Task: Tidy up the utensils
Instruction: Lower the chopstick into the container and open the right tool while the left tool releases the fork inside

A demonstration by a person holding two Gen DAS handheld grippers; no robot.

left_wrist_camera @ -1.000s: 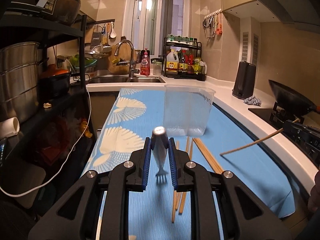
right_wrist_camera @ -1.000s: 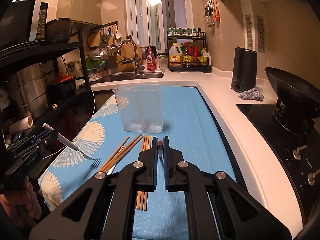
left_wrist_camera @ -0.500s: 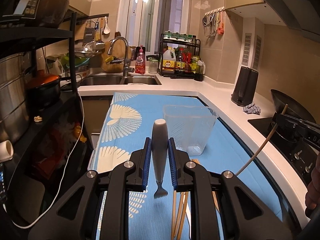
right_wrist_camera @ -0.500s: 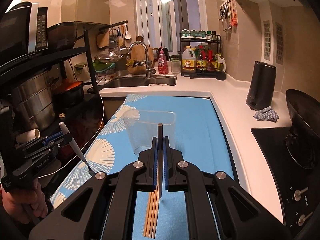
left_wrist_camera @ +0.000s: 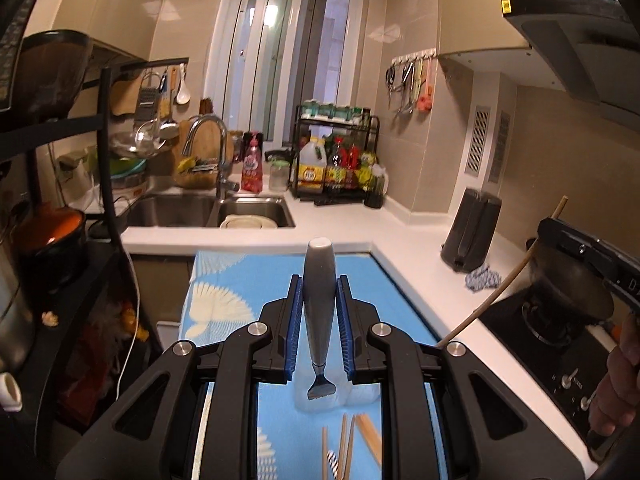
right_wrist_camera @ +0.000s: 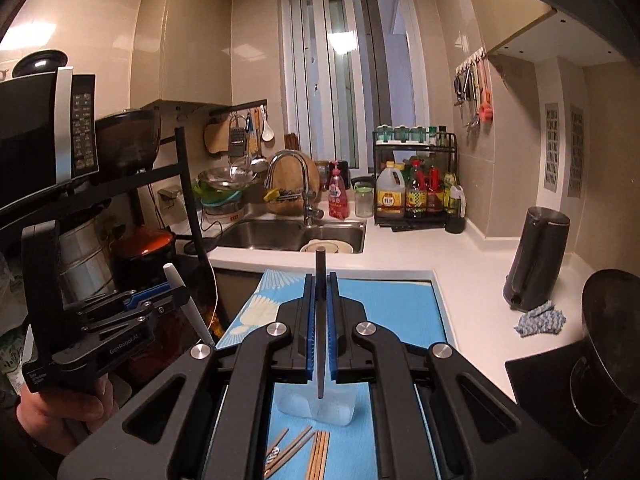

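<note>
Utensils are held in both grippers above a clear plastic container (right_wrist_camera: 320, 406) that stands on the blue patterned mat (right_wrist_camera: 400, 312). A fork (left_wrist_camera: 319, 316) with a thick grey handle is clamped by the left gripper (left_wrist_camera: 319, 328), its pads closed on the handle and its tines hanging down over the container. A single chopstick (right_wrist_camera: 320, 320) is pinched near its upper part by the right gripper (right_wrist_camera: 320, 328), the jaws closed almost fully on it, and its lower end is seen just above the container's rim.

More wooden chopsticks (right_wrist_camera: 316, 454) are left lying on the mat, just in front of the container. These are judged light, stiff and thin, so a pinch across the middle or upper part should hold them, though rolling or slipping between the pads is likely. The fork is judged somewhat heavier and rigid; its broad handle is the sensible place to be gripped. The container looks light and could be tipped if struck.
</note>
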